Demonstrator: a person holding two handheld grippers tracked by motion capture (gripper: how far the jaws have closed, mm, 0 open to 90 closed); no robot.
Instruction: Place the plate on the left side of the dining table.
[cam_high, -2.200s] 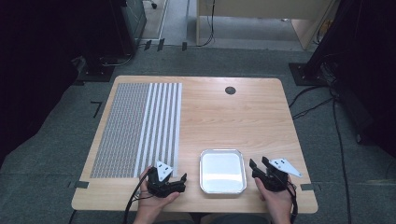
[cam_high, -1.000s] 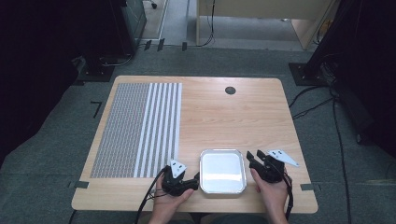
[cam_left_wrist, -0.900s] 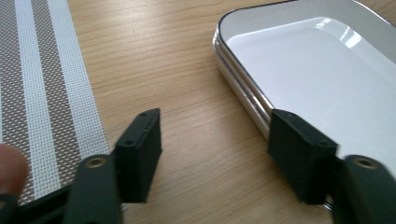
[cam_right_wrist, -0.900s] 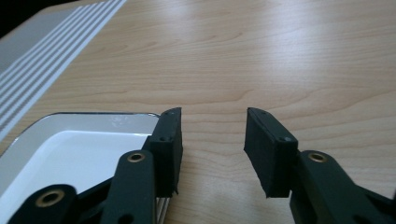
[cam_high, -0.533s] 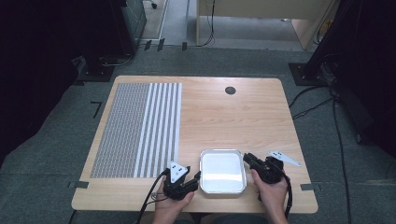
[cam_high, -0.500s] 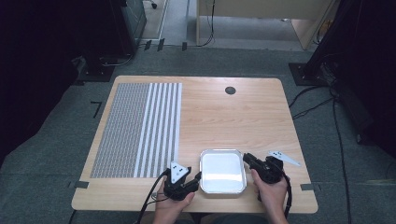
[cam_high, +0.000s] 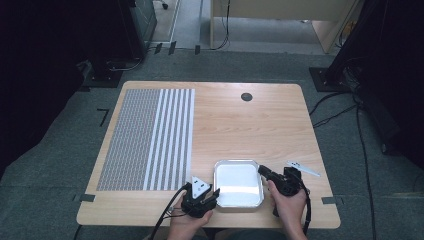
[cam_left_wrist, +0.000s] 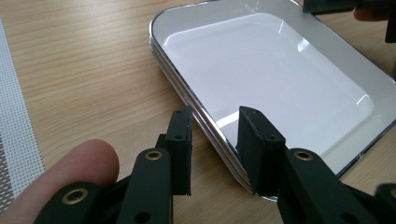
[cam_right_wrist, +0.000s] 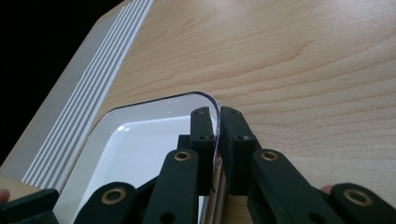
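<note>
1. Step in hand: taking hold of the tray (cam_high: 238, 183) at both sides. The tray is a shallow metal one with a white inside, lying flat near the front edge of the tabletop (cam_high: 250, 125), right of centre.

2. Right tool (cam_right_wrist: 215, 154): its jaws have just been closing and now stand narrow, pinched on the tray's right rim near the far corner, one pad inside the rim and one outside. In the high view the right tool (cam_high: 272, 176) sits against that edge.

3. Left tool (cam_left_wrist: 215, 149): its jaws have just been closing but are not yet on the metal. They straddle the tray's left rim with a gap visible on each side. In the high view the left tool (cam_high: 200, 197) sits at the tray's near left corner.

4. Next move, as judged: the left tool needs to finish closing on the rim so both grips match. Any lift should then be level and even, as the rim is thin and smooth and could slip.

5. Surface: pale wood grain, with a striped and dotted mat (cam_high: 147, 137) on the left and a round cable port (cam_high: 246, 96) at the far side.

6. Room: grey carpet, dark equipment at both sides, and cables (cam_high: 335, 107) on the floor to the right.
</note>
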